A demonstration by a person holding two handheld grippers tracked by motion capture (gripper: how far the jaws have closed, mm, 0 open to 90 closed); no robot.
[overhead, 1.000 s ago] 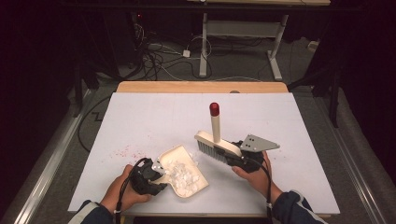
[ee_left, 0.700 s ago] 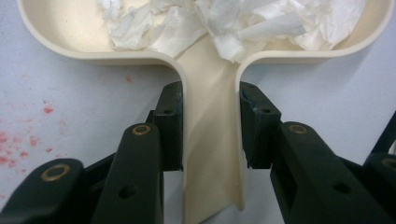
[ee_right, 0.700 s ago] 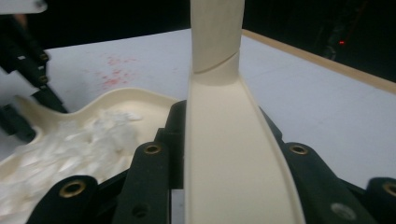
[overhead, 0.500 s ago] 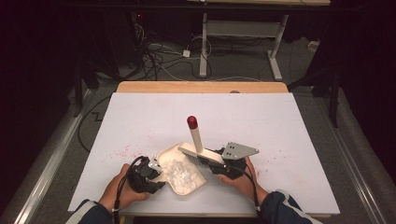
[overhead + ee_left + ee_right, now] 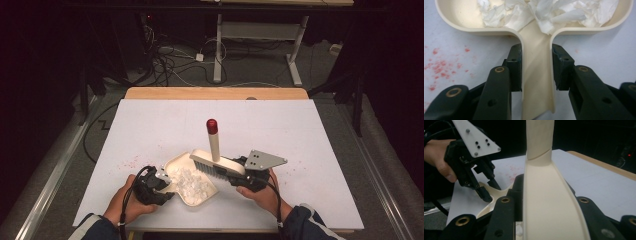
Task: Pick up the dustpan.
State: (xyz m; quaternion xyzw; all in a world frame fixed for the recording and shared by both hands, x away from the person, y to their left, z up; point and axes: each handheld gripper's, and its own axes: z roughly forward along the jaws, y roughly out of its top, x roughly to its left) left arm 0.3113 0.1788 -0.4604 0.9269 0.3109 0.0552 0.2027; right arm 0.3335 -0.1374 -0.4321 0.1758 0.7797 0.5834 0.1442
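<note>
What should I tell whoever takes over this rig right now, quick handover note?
Left gripper: shut on the dustpan handle, pan flat on the table.
Right gripper: shut on the brush, bristles over the pan's far rim, red-tipped handle upright.
Done: crumpled paper scraps are in the pan.
Left: red specks remain on the table left of the pan; probably sweep them in too, then empty the pan.

White tabletop [image 5: 300, 130], wooden far edge; dark room, cables [image 5: 170, 55] on grey floor, desk frame [image 5: 260, 35] behind.
</note>
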